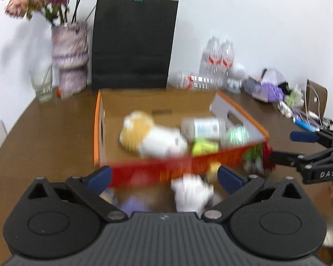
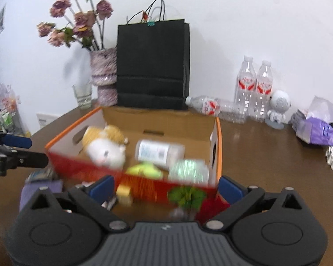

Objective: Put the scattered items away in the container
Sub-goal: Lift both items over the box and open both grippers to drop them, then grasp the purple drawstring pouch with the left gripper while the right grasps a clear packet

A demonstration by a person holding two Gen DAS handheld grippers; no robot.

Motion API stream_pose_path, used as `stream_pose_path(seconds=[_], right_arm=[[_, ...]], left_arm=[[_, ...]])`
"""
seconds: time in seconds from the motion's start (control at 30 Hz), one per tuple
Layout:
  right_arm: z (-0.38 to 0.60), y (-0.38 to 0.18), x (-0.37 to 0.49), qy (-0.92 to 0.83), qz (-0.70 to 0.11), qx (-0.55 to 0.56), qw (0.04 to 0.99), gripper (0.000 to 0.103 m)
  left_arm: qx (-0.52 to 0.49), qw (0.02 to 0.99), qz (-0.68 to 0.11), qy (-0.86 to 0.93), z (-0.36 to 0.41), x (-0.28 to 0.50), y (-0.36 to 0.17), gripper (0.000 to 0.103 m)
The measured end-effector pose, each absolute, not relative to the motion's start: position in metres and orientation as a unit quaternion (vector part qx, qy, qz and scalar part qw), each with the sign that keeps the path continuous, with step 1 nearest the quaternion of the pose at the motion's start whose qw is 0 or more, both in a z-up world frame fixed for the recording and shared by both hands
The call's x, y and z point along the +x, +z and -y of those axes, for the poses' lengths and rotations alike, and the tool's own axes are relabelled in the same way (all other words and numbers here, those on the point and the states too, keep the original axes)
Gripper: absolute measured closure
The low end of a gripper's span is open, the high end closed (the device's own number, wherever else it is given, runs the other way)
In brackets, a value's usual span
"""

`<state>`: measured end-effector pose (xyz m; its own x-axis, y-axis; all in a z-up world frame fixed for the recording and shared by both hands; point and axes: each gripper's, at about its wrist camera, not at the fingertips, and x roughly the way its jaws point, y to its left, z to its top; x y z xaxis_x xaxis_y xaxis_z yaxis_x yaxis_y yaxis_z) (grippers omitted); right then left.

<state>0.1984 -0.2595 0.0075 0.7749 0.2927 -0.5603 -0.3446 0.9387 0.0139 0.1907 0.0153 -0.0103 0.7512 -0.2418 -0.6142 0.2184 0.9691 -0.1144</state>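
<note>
An open cardboard box (image 1: 97,128) (image 2: 219,146) with an orange rim and a red front wall stands on the brown table. Inside lie a yellow-and-white plush toy (image 1: 151,135) (image 2: 104,148), a white bottle (image 1: 202,127) (image 2: 157,150), a yellow-green item (image 2: 144,169) and a shiny green packet (image 2: 188,168). In front of the box are a white crumpled thing (image 1: 193,190), a purple item (image 1: 133,206) (image 2: 40,189), a small yellow block (image 2: 124,194) and a green leafy piece (image 2: 186,196). My left gripper (image 1: 165,176) (image 2: 31,150) and right gripper (image 2: 165,188) (image 1: 286,146) stand open at the front wall, empty.
Behind the box stand a black paper bag (image 2: 153,66), a vase of dried flowers (image 2: 104,75) and a glass (image 2: 83,95). Water bottles (image 2: 255,86), a white figurine (image 2: 277,108) and a purple pack (image 2: 317,130) crowd the back right.
</note>
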Motion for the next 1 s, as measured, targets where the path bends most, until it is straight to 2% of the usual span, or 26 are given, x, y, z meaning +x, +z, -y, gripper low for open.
stream_pose_path(seconds=[0.13, 0.3, 0.4, 0.5, 0.57, 0.63, 0.7, 0.73, 0.77, 0.8, 0.87, 0.9, 1.0], right_arm=[[0.261, -0.019, 0.169, 0.167, -0.306, -0.059, 0.935, 0.003], [0.251, -0.055, 0.151, 0.164, -0.332, -0.059, 0.927, 0.009], [0.242, -0.065, 0.153, 0.150, -0.341, -0.049, 0.927, 0.015], [0.236, -0.067, 0.160, 0.130, -0.344, -0.034, 0.929, 0.026], [0.234, -0.068, 0.167, 0.116, -0.350, -0.027, 0.929, 0.036], [0.231, -0.071, 0.171, 0.106, -0.358, -0.030, 0.927, 0.048], [0.229, -0.070, 0.168, 0.106, -0.355, -0.040, 0.928, 0.061], [0.230, -0.070, 0.166, 0.113, -0.356, -0.039, 0.927, 0.071], [0.231, -0.069, 0.164, 0.118, -0.357, -0.039, 0.926, 0.080], [0.233, -0.069, 0.162, 0.122, -0.357, -0.039, 0.925, 0.084], [0.239, -0.068, 0.157, 0.127, -0.357, -0.035, 0.925, 0.092], [0.242, -0.068, 0.154, 0.130, -0.357, -0.031, 0.925, 0.093], [0.252, -0.067, 0.148, 0.133, -0.353, -0.017, 0.926, 0.096]], left_arm=[[-0.028, 0.923, -0.361, -0.131, -0.025, 0.161, -0.036, 0.000], [-0.041, 0.913, -0.382, -0.134, -0.026, 0.136, -0.070, 0.000], [-0.010, 0.921, -0.372, -0.115, -0.018, 0.130, -0.076, 0.002], [0.037, 0.929, -0.356, -0.097, -0.004, 0.131, -0.080, 0.005], [0.060, 0.930, -0.352, -0.083, 0.004, 0.133, -0.085, 0.014], [0.070, 0.929, -0.353, -0.080, 0.011, 0.136, -0.091, 0.030], [0.064, 0.930, -0.352, -0.086, 0.011, 0.135, -0.092, 0.041], [0.060, 0.930, -0.352, -0.091, 0.010, 0.135, -0.091, 0.053], [0.057, 0.930, -0.351, -0.094, 0.009, 0.134, -0.091, 0.059], [0.054, 0.930, -0.350, -0.096, 0.007, 0.134, -0.090, 0.069], [0.042, 0.932, -0.346, -0.102, 0.003, 0.131, -0.089, 0.075], [0.035, 0.933, -0.342, -0.106, 0.000, 0.129, -0.087, 0.079], [0.015, 0.937, -0.329, -0.114, -0.006, 0.124, -0.082, 0.080]])
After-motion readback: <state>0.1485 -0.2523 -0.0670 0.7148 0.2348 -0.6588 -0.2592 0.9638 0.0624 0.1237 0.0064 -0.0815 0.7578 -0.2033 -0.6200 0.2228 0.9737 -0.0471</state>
